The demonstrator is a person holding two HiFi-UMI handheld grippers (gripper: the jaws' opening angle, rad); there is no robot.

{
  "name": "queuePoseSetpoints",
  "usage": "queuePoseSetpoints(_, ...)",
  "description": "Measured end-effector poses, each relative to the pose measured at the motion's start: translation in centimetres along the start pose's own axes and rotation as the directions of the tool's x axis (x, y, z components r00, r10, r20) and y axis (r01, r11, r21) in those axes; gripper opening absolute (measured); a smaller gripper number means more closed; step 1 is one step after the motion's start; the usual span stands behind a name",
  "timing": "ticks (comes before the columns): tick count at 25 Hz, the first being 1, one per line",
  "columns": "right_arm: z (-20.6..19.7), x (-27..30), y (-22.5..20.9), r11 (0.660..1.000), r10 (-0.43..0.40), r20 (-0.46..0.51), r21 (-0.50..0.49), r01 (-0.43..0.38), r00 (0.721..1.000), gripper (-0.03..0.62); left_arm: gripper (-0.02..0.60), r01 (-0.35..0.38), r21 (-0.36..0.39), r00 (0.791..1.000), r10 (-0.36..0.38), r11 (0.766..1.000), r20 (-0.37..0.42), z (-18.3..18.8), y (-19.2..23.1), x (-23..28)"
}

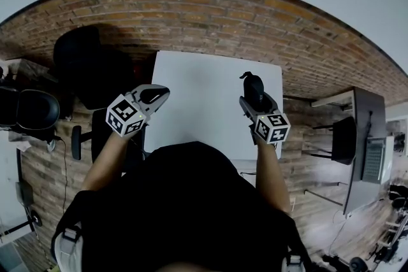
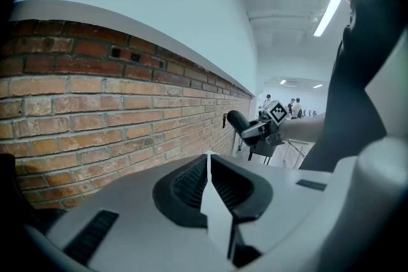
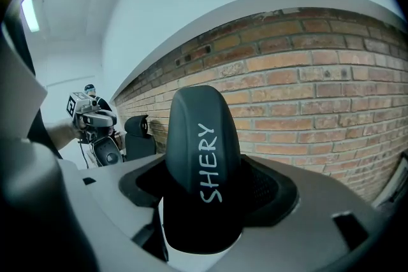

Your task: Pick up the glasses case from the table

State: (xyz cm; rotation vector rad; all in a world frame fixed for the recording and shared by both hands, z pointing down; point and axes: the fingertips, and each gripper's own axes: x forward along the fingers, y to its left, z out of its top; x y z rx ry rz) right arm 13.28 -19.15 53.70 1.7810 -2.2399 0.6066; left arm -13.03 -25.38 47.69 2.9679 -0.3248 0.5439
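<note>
The glasses case (image 1: 253, 86) is a black, rounded hard case with "SHERY" written in pale letters (image 3: 204, 165). My right gripper (image 1: 255, 100) is shut on it and holds it up over the right side of the white table (image 1: 204, 99). In the right gripper view the case fills the gap between the jaws of that gripper (image 3: 204, 204). My left gripper (image 1: 157, 94) hovers over the table's left edge, shut, with nothing between its pads (image 2: 191, 183). The left gripper view also shows the right gripper (image 2: 258, 129) with the case (image 2: 237, 119) far off.
A black office chair (image 1: 89, 67) stands to the left of the table, another dark chair (image 1: 29, 113) further left. A desk (image 1: 364, 130) with a chair (image 1: 345, 137) is at the right. Brick surface (image 1: 191, 13) lies beyond the table.
</note>
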Motion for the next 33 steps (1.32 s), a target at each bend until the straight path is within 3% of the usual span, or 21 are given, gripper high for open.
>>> queuePoseSetpoints(18,2.9,-3.1,0.2,0.999,-0.053,0.105,-0.002,0.053,0.993,0.337,0.025,0.004,0.026,1.000,-0.004,1.000,0.007,1.1,0.7,-0.7)
queuePoseSetpoints(33,2.8,-4.6,-0.1,0.997,-0.070,0.120,0.026,0.068,0.990,0.337,0.025,0.009,0.030,1.000,-0.010,0.999,0.013,1.1,-0.2,-1.3)
